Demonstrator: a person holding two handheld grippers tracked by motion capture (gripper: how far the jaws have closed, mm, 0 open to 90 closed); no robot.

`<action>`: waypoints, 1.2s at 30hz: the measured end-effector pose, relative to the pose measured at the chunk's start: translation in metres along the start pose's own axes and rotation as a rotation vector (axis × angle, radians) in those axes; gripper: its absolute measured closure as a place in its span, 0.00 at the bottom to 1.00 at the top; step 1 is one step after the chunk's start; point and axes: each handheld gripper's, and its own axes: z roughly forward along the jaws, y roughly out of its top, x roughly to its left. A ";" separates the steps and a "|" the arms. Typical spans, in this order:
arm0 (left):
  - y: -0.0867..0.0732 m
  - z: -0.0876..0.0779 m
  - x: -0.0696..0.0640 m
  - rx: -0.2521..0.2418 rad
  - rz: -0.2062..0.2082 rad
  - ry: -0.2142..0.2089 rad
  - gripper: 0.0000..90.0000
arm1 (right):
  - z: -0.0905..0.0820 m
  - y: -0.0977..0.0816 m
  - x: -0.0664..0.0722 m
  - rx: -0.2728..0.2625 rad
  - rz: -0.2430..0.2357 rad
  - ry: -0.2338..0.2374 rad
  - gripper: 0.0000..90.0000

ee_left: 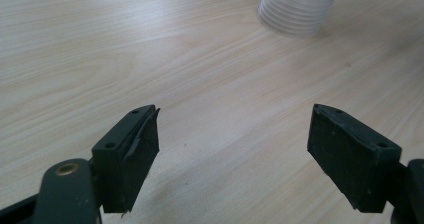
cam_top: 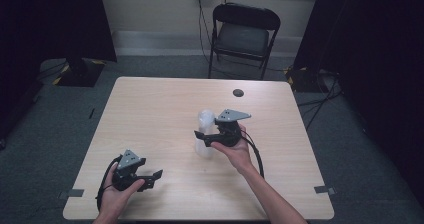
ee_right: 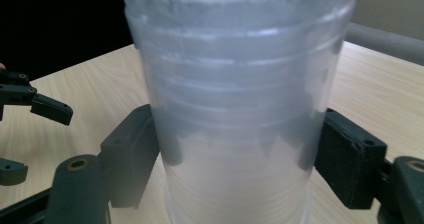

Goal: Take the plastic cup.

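On the high view my right hand point(cam_top: 239, 151) comes in from the bottom edge with the forearm angled up and to the left, wrist roughly level, carrying the right gripper point(cam_top: 207, 136) so that it points left toward the stack of clear plastic cups point(cam_top: 205, 134). That stack stands upright near the middle of the desk point(cam_top: 150, 109), a little toward the right edge. In the right gripper view the stack of clear plastic cups point(ee_right: 235, 109) sits squarely between my two black jaws, whose pads lie against its sides at left and right; they look closed onto it at a medium width, gripping the stack. My left hand point(cam_top: 117, 189) rests low near the front left corner of the desk, holding the left gripper point(cam_top: 150, 178) pointed right and slightly away from me. In the left gripper view its jaws stand wide apart over bare wood with nothing between them, and the cups show well off at the top edge.
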 end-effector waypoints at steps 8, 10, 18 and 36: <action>0.000 0.000 0.000 0.002 0.003 0.001 0.23 | 0.002 -0.004 -0.002 0.009 -0.009 -0.012 0.28; 0.000 0.000 0.000 0.004 0.002 0.002 0.23 | 0.003 -0.004 -0.001 0.008 -0.015 -0.016 0.27; 0.000 0.000 0.001 0.001 -0.009 0.002 0.23 | 0.009 -0.006 -0.002 0.021 -0.019 -0.019 0.27; -0.001 0.000 0.002 0.003 -0.006 0.004 0.23 | 0.011 -0.003 0.000 -0.004 -0.028 -0.023 0.32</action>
